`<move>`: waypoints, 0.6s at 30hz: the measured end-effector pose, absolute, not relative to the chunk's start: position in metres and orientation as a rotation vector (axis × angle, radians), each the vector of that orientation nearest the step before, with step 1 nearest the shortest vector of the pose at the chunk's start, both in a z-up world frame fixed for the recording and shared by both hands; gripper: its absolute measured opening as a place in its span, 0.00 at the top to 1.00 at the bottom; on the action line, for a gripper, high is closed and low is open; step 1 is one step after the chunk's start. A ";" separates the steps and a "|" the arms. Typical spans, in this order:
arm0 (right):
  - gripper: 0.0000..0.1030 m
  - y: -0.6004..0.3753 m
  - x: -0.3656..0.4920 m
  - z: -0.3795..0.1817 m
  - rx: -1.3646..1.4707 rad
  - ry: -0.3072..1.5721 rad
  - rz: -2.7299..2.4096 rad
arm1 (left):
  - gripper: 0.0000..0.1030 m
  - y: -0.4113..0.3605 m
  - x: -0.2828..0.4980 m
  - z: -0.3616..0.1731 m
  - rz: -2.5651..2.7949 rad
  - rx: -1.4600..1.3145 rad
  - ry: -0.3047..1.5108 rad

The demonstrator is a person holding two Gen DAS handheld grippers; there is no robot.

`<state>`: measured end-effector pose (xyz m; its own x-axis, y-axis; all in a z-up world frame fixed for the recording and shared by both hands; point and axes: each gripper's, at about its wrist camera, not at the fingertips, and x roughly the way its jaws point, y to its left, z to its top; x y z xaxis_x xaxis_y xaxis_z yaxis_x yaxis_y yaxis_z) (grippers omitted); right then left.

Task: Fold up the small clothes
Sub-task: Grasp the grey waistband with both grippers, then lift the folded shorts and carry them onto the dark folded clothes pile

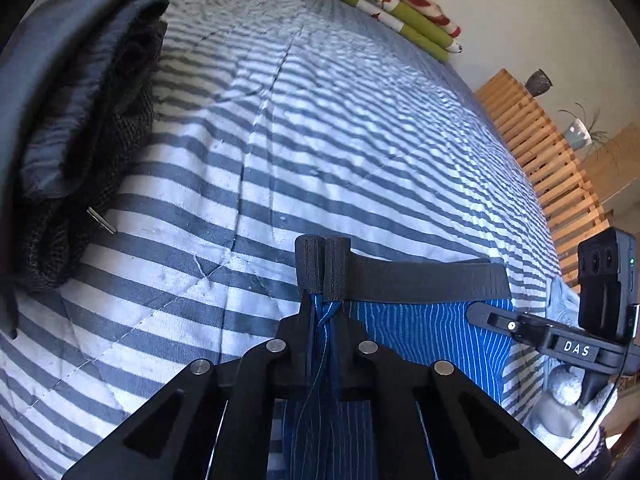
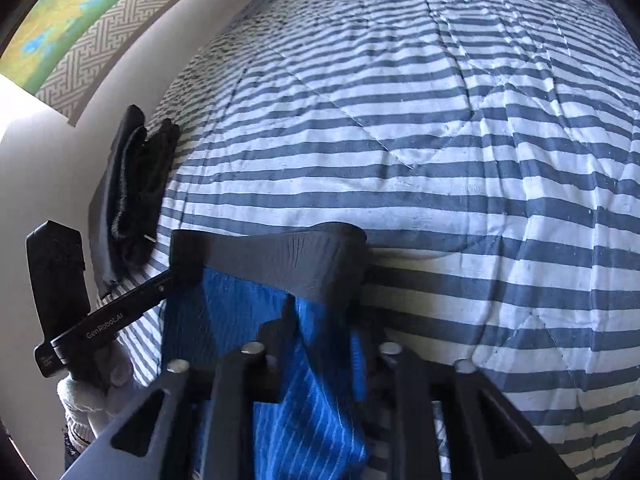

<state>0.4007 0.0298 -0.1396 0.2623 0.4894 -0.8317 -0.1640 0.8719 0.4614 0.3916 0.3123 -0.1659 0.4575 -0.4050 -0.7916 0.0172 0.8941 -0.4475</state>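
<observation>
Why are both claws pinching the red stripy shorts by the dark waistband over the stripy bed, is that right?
Nearly. The shorts are blue with thin pale stripes, not red, as the left wrist view shows. Both the left claw and right claw do pinch the dark waistband over the striped bed.

Woven cloth with a matt elastic band is seen in the shorts [image 1: 432, 328]; the quilt [image 1: 320, 140] is stitched cotton, the rack [image 1: 532, 152] bare slatted wood.

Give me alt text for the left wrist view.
The left gripper is shut on the dark waistband of blue striped shorts, held over a striped quilt. The right gripper holds the waistband's other end, and dark folded clothes are stacked at left.
</observation>
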 end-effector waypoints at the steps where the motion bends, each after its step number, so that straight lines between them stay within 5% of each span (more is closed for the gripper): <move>1: 0.91 0.030 0.397 -0.134 0.308 1.212 0.454 | 0.95 0.312 0.386 -0.158 -0.278 -0.405 1.047; 18: 0.94 0.126 0.292 0.047 0.032 0.789 0.620 | 0.95 0.410 0.248 0.029 -0.236 -0.376 0.584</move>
